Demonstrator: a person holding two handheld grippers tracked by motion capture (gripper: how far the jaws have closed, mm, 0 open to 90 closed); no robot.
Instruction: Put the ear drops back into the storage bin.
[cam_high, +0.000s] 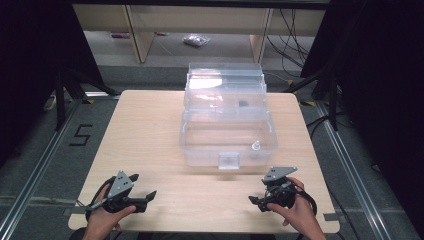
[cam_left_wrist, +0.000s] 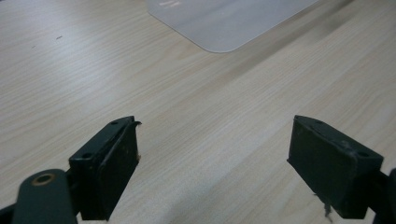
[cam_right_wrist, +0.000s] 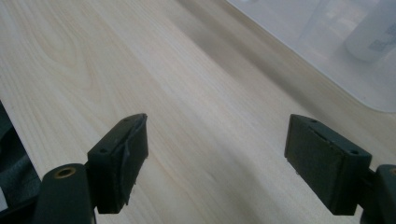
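Note:
A clear plastic box (cam_high: 227, 137) stands at the table's middle with its lid swung up behind it. A small white bottle (cam_high: 255, 146) stands inside near the front right corner. My left gripper (cam_high: 143, 185) rests near the front left of the table, open and empty, pointing right. My right gripper (cam_high: 257, 192) sits at the front right, open and empty, pointing left. In the left gripper view, the left gripper (cam_left_wrist: 212, 158) has bare wood between its jaws, with the box corner (cam_left_wrist: 224, 23) ahead. In the right gripper view, the right gripper (cam_right_wrist: 217, 158) is also over bare wood, with the box (cam_right_wrist: 327, 51) and bottle (cam_right_wrist: 373, 32) at upper right.
The light wooden table (cam_high: 150, 135) has rounded corners and its front edge lies just under both hands. A latch tab (cam_high: 229, 161) sticks out from the box's front wall. A small dark item (cam_high: 243, 104) lies in the raised lid section. Dark stands (cam_high: 62, 85) flank the table.

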